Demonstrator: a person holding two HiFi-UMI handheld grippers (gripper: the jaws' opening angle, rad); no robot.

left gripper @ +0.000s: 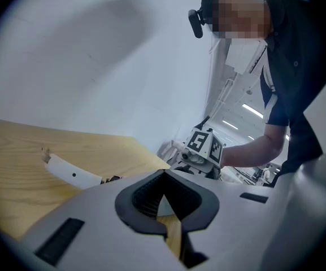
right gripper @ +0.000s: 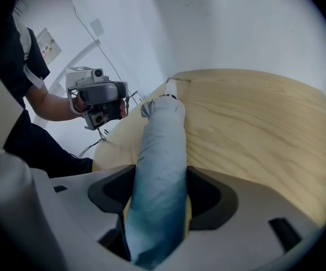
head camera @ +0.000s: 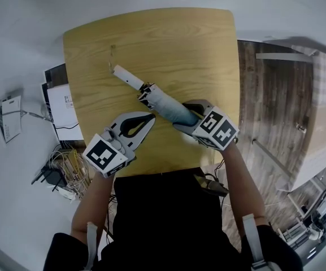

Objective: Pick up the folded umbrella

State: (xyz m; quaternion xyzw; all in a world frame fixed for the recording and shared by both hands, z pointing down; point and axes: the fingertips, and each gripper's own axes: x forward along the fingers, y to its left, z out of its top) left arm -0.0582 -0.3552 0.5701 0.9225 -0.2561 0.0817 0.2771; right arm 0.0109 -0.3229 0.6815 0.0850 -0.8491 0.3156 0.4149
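The folded umbrella (head camera: 165,106) lies slantwise over the wooden table (head camera: 151,38), its light blue canopy toward me and its white handle (head camera: 127,77) pointing away. My right gripper (head camera: 185,117) is shut on the canopy's near end; in the right gripper view the blue cloth (right gripper: 160,145) fills the gap between the jaws (right gripper: 161,171). My left gripper (head camera: 150,118) hovers just left of the umbrella, shut with nothing in it, its tips (left gripper: 164,176) touching. The handle (left gripper: 72,174) shows low over the tabletop. Whether the umbrella rests on the table or is slightly raised, I cannot tell.
A tangle of cables (head camera: 64,168) and white papers (head camera: 7,117) lie on the floor to the table's left. To the right are dark plank flooring (head camera: 270,95) and a pale bench (head camera: 321,100). The table's near edge runs just under both grippers.
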